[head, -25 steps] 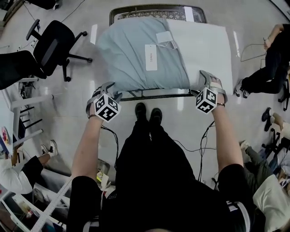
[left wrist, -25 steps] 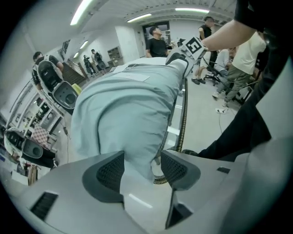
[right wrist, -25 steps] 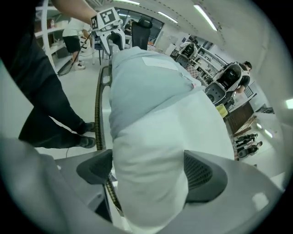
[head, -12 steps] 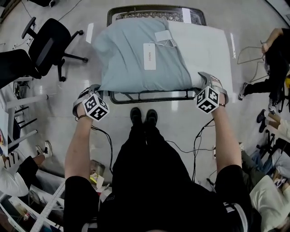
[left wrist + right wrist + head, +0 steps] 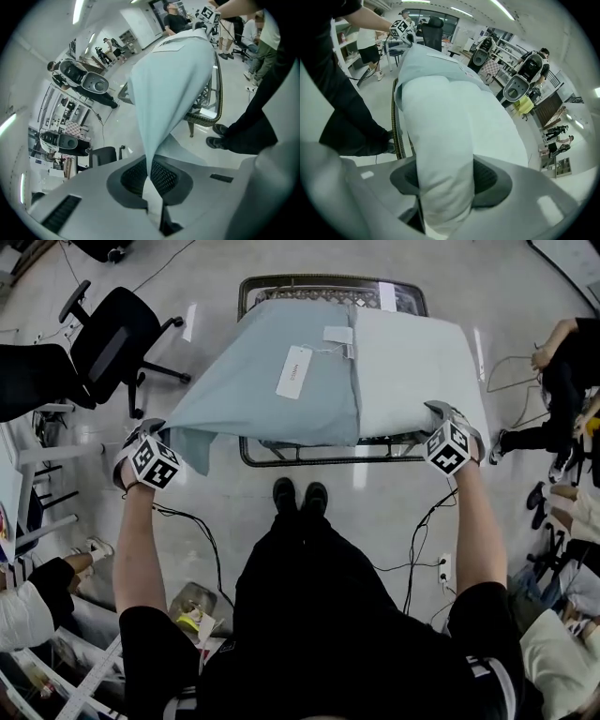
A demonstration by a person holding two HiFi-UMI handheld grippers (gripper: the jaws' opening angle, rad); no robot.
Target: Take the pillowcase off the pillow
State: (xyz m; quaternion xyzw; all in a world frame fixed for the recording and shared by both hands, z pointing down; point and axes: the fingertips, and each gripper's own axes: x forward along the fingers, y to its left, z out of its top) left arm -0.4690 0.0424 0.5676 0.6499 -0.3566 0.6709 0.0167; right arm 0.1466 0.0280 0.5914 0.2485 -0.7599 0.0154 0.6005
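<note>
A white pillow (image 5: 412,362) lies on a dark-framed wicker table (image 5: 309,457), its left part still inside a light blue pillowcase (image 5: 281,399) that bears a white tag (image 5: 294,371). My left gripper (image 5: 161,435) is out past the table's near left corner, shut on the pillowcase's corner; the cloth (image 5: 173,79) runs taut from its jaws (image 5: 150,174) back to the pillow. My right gripper (image 5: 435,416) has just been closing and now pinches the pillow's near right corner (image 5: 450,126) between its pads (image 5: 487,176).
A black office chair (image 5: 112,334) stands at the far left. People (image 5: 562,362) sit at the right and lower left. Cables (image 5: 412,540) trail on the floor by the wearer's shoes (image 5: 300,495). White racks (image 5: 37,456) line the left side.
My left gripper closed on the pillowcase corner and swung out to the left, pulling the case along the pillow. More white pillow shows. My right gripper closed on the pillow corner and lifted slightly.
</note>
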